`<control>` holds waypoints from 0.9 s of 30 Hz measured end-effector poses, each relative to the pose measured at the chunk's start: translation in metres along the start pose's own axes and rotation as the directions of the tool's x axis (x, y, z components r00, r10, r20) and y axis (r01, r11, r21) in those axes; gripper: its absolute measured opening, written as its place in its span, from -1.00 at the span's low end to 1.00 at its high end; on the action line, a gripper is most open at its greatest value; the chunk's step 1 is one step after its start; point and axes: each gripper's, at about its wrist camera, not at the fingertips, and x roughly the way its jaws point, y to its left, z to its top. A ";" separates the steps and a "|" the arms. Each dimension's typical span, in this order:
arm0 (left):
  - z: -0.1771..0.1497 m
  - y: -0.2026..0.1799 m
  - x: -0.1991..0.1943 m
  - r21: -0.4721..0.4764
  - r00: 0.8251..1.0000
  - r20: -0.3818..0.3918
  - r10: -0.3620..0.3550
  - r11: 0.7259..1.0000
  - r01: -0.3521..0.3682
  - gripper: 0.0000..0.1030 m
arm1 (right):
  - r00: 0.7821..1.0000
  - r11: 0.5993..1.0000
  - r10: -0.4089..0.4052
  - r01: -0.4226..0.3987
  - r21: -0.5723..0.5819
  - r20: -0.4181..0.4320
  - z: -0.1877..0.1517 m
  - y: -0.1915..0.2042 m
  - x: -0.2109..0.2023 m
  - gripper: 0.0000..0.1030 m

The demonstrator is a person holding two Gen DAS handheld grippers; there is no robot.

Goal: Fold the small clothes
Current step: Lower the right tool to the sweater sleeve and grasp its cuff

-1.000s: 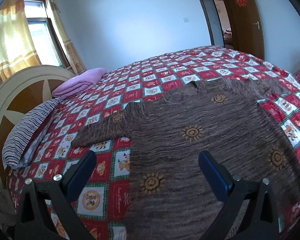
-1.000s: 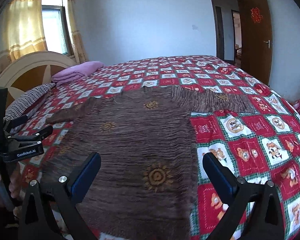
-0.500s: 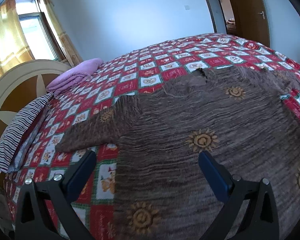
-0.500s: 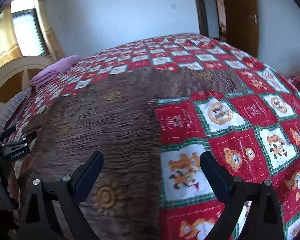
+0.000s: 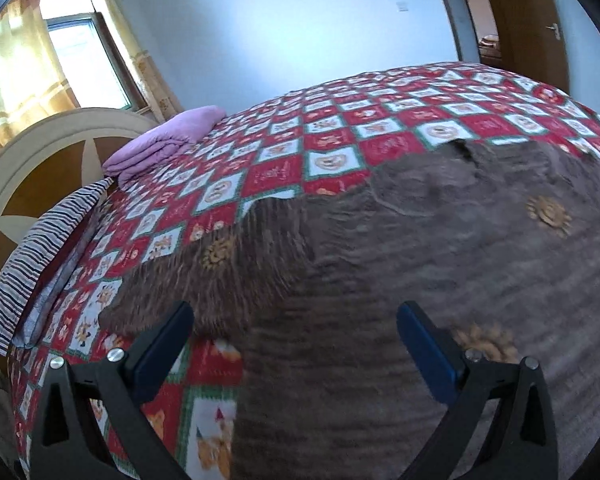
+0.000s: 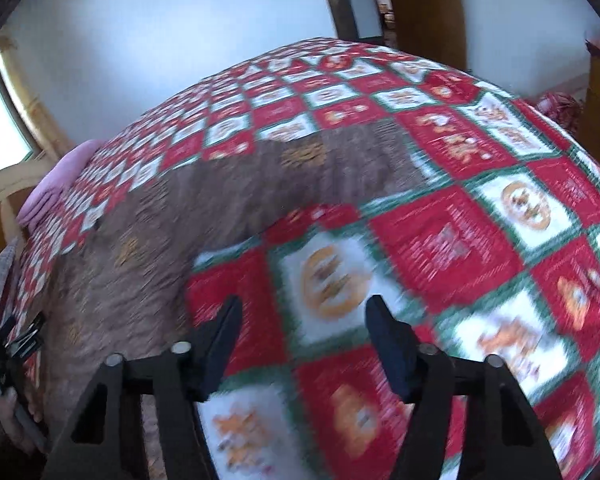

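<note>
A brown knit sweater with orange sun motifs lies spread flat on the bed, sleeves out. My left gripper is open and empty, low over the sweater's left side near its left sleeve. In the right wrist view the sweater fills the left half, with its right sleeve reaching right. My right gripper is open and empty above the bedspread just right of the sweater's edge. The left gripper also shows at the far left in the right wrist view.
The bed has a red, green and white patchwork bedspread. A folded pink blanket and a striped pillow lie by the headboard. A brown door stands open beyond the bed.
Both grippers have moved forward and lower over the bed. The right one swung right, off the sweater, and its jaws have narrowed somewhat. The left one neared the left sleeve.
</note>
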 end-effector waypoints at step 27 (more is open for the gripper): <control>0.006 -0.002 0.060 -0.102 0.975 -0.105 -0.197 0.977 0.186 1.00 | 0.993 0.992 -0.119 0.120 0.037 -0.006 0.140 -0.077 0.124 -0.88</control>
